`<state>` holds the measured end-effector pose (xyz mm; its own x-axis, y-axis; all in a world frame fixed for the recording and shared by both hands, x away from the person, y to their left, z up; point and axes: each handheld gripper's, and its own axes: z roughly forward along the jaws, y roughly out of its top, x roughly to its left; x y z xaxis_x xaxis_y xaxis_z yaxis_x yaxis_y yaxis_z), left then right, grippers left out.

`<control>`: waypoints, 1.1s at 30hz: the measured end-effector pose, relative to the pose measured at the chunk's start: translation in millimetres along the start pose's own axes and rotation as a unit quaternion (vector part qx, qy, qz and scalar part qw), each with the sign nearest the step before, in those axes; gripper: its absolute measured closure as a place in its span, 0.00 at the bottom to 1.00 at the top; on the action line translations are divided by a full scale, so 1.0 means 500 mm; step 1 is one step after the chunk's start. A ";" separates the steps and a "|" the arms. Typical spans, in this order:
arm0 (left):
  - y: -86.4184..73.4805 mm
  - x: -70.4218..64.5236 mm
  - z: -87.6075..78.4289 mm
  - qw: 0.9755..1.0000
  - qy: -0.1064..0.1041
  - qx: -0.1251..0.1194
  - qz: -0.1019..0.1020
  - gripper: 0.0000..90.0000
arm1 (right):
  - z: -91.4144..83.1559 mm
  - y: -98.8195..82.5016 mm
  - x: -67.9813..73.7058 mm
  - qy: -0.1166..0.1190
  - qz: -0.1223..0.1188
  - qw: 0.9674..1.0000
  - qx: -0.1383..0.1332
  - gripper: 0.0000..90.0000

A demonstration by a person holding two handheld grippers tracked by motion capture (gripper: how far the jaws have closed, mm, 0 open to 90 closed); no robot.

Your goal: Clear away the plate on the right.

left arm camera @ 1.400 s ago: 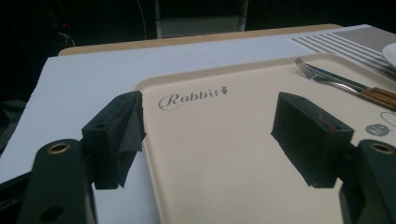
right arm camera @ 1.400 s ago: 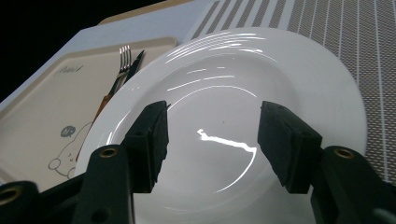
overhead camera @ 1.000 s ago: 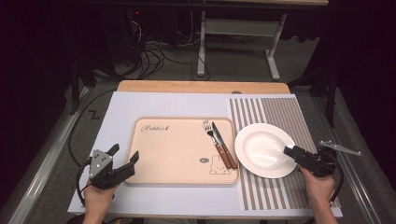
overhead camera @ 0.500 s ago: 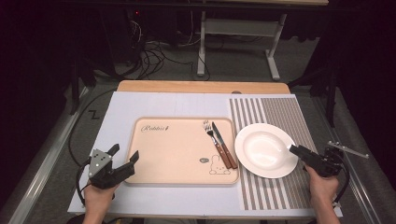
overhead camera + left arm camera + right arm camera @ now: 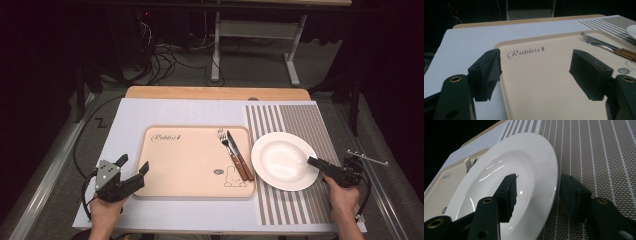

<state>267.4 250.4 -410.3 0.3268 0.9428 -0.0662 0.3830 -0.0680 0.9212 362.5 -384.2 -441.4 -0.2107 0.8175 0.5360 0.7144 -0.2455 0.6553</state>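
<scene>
Overhead, high view: white plate (image 5: pixel 284 160) lies right of centre on the striped placemat (image 5: pixel 320 125), just beside the beige tray (image 5: pixel 190 160) in the middle of the frame; fork (image 5: pixel 231 154) and knife (image 5: pixel 241 156) lie side by side near the tray's right edge. Right gripper (image 5: pixel 314 162) sits at the lower right, tips at the plate's right rim; left gripper (image 5: pixel 132 166) sits at the lower left, tips spread at the tray's left corner. Next, left gripper view: left gripper (image 5: pixel 535 68) jaws stand wide apart, nothing between them, one over the white sheet (image 5: pixel 466 47) at the left of the frame, the other over the tray (image 5: pixel 541 82); no contact with the tray's rim can be confirmed. Risk noted: the tray is unheld, so a nudge from the plate side would likely slide it and shift the cutlery. Lastly, right gripper view: right gripper (image 5: pixel 537 195) jaws stand about half open astride the plate (image 5: pixel 534 157) rim, one over the bowl left of centre, one outside over the placemat (image 5: pixel 599 150); they have just been closing slightly, rim between them, pads not yet pressing. Risks noted: the glazed rim looks slick and thin, so a shallow pinch could slip; a one-edge lift may tip the plate; a low outer jaw could snag the woven placemat.
</scene>
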 end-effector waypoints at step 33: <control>0.001 -0.004 0.002 1.000 0.000 0.002 0.006 0.29 | 0.058 0.021 0.007 0.000 0.005 0.997 0.074 0.74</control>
<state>267.8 248.4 -409.9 0.3319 0.9417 -0.0547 0.3817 -0.0811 0.9207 388.4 -368.7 -448.2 -0.2029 0.8156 0.5419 0.8075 -0.1736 0.5637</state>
